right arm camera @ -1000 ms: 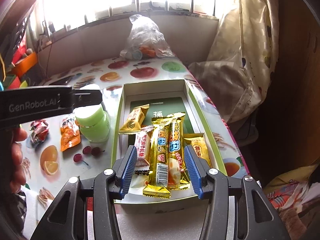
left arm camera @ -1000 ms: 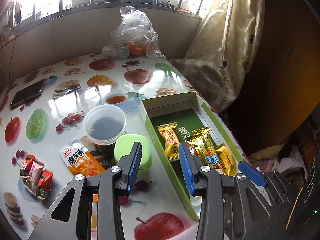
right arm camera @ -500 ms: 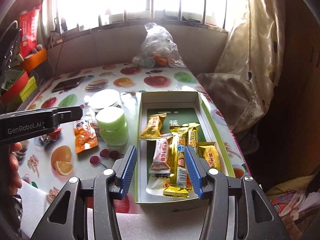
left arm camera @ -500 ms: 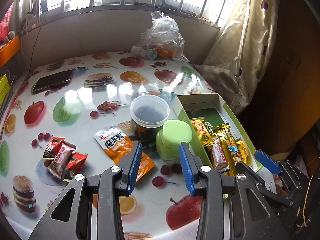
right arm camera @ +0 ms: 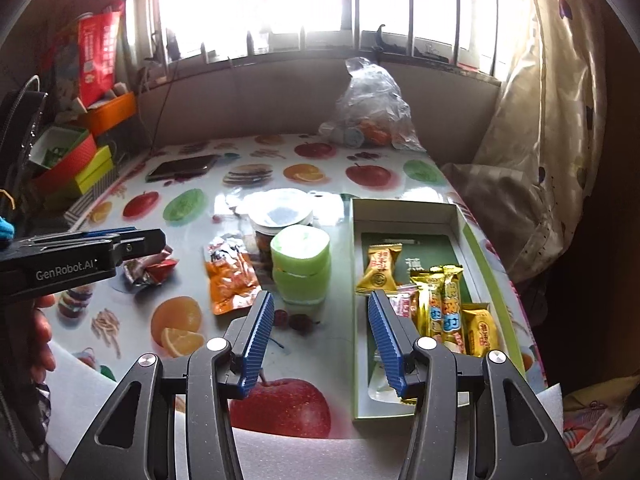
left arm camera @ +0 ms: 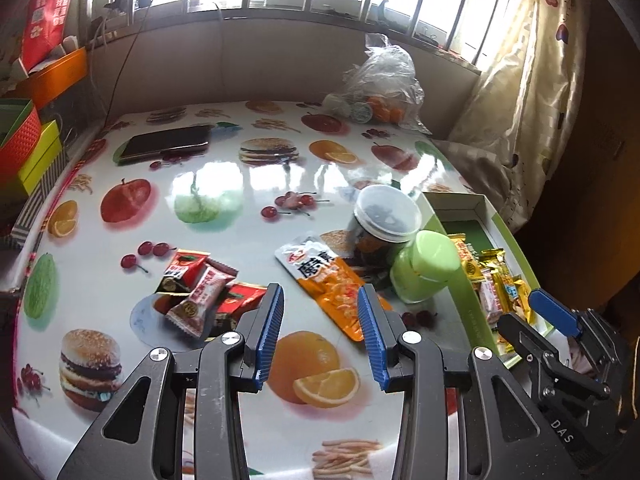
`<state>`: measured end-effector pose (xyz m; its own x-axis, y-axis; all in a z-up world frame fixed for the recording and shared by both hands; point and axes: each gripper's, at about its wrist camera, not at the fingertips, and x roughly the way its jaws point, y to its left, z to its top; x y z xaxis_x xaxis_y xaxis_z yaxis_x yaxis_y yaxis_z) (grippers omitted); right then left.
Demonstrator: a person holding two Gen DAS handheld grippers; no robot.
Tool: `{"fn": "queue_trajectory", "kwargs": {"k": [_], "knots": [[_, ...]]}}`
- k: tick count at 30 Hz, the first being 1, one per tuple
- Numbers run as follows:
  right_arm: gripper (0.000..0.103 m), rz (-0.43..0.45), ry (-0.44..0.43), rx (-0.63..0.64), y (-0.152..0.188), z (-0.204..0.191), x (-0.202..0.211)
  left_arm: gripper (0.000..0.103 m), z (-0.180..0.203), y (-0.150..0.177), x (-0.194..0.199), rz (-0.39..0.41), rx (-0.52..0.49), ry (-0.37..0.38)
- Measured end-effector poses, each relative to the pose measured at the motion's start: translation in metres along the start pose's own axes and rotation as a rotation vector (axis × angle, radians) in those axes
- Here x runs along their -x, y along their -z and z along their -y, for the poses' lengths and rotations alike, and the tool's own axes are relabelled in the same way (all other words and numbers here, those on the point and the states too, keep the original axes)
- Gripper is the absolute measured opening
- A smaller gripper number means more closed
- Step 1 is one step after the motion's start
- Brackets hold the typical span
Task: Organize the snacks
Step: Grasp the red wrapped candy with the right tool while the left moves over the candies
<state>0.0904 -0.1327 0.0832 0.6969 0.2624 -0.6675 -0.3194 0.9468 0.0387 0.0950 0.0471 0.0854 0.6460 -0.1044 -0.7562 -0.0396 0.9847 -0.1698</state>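
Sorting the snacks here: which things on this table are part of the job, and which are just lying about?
Part of the job:
- green box with packets inside
- orange snack packet
- red wrapped snacks

Probably lying about:
- phone
- plastic bag
- green jar
- clear-lidded tub

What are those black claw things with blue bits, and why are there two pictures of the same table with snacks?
They are grabbers that a person holds, one in each hand. Each carries a small camera looking along its two fingers, so you get two pictures.

One picture comes from the left gripper; the other from the right gripper. Both are open and hold nothing.

The table has a cloth printed with fruit and burgers. On it lie an orange snack packet, a pile of red packets, a green jar, a clear tub and a phone. A green box already holds several yellow snack bars.
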Motion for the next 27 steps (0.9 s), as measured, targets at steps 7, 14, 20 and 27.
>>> {"fn": "queue_trajectory", "kwargs": {"k": [7, 14, 20, 27], "knots": [[0.049, -0.037, -0.074, 0.034, -0.005, -0.027, -0.024, 0.04, -0.04, 0.007, -0.007, -0.021, 0.04, -0.041], [0.049, -0.078, -0.133, 0.083, -0.009, -0.053, -0.053, 0.04, -0.071, 0.015, -0.018, -0.055, 0.073, -0.063], [0.049, -0.102, -0.143, 0.095, -0.011, -0.063, -0.069, 0.04, -0.092, 0.02, -0.019, -0.058, 0.095, -0.069], [0.05, -0.128, -0.15, 0.108, -0.01, -0.073, -0.082, 0.04, -0.109, 0.023, -0.024, -0.072, 0.116, -0.075]]}}
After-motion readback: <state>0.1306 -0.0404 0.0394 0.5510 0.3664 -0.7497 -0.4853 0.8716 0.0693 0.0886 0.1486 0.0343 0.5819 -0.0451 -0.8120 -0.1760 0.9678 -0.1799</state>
